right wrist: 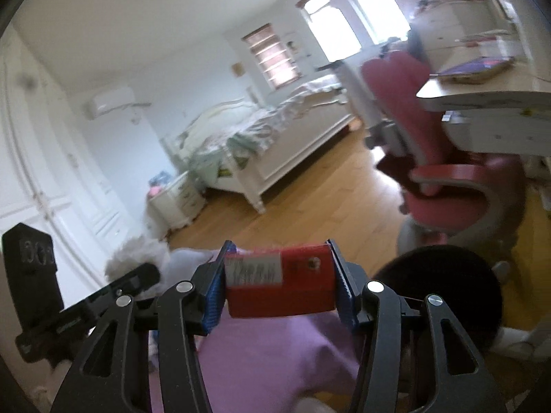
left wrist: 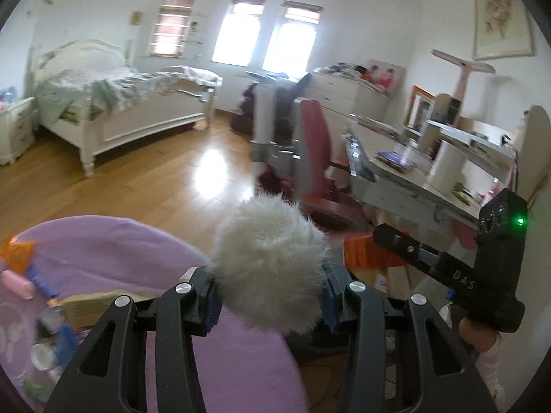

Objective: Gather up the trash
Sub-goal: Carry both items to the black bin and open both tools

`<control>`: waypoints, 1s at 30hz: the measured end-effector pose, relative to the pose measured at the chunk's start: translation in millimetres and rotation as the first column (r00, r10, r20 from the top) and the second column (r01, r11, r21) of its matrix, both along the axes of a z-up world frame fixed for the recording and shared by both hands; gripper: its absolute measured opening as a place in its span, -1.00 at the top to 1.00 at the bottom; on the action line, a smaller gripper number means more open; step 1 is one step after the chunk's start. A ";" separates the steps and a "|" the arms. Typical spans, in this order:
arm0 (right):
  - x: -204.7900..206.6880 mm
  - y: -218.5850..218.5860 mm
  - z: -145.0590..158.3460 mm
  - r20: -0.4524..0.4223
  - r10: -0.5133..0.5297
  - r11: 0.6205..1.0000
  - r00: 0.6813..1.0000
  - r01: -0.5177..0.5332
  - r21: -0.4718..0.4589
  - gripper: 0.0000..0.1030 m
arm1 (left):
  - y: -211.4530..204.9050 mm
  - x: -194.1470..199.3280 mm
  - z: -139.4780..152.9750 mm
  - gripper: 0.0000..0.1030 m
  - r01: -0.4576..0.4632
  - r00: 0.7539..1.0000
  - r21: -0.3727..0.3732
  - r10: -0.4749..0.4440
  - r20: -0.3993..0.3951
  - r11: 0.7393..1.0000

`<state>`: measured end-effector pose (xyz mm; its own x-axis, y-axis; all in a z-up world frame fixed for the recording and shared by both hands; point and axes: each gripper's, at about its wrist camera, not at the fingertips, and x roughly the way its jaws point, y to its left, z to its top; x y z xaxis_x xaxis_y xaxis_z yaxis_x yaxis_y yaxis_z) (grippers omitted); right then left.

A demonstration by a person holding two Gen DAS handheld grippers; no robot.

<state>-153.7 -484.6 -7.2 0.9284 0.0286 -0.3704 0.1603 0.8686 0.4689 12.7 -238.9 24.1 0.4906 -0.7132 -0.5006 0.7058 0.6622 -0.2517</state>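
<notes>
My left gripper (left wrist: 270, 297) is shut on a white fluffy ball (left wrist: 272, 265) and holds it up in the air above a purple cloth (left wrist: 103, 251). My right gripper (right wrist: 279, 287) is shut on a small red box (right wrist: 280, 285) with a white label, held above the same purple cloth (right wrist: 275, 354). In the left wrist view the right gripper's body (left wrist: 482, 258) shows at the right. In the right wrist view the left gripper's body (right wrist: 69, 296) and the fluffy ball (right wrist: 134, 258) show at the left.
A pink desk chair (left wrist: 316, 158) stands by a cluttered white desk (left wrist: 413, 186) at the right. A white bed (left wrist: 120, 110) and nightstand (left wrist: 13, 127) stand on the wooden floor (left wrist: 172, 179). Small toys and wrappers (left wrist: 31, 275) lie at lower left. A black round object (right wrist: 440, 296) sits at lower right.
</notes>
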 end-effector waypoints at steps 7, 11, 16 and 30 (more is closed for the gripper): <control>-8.0 -36.3 -28.0 -0.066 -0.095 0.995 0.993 0.095 -0.007 0.01 | -61.0 12.0 -32.7 0.12 0.116 0.990 0.018 -0.114 -0.085 0.993; -9.5 -55.0 -41.7 -0.080 -0.144 0.989 0.986 0.145 0.004 0.01 | -86.7 13.0 -47.0 0.12 0.151 0.982 0.033 -0.147 -0.118 0.988; -4.3 -74.5 -53.3 -0.095 -0.193 0.981 0.977 0.194 0.009 0.01 | -114.6 8.4 -58.3 0.08 0.202 0.973 0.061 -0.193 -0.125 0.977; 0.0 -100.4 -77.5 -0.149 -0.230 0.965 0.962 0.245 0.091 -0.45 | -124.1 6.4 -47.5 -0.88 0.182 0.981 0.067 -0.177 -0.075 0.981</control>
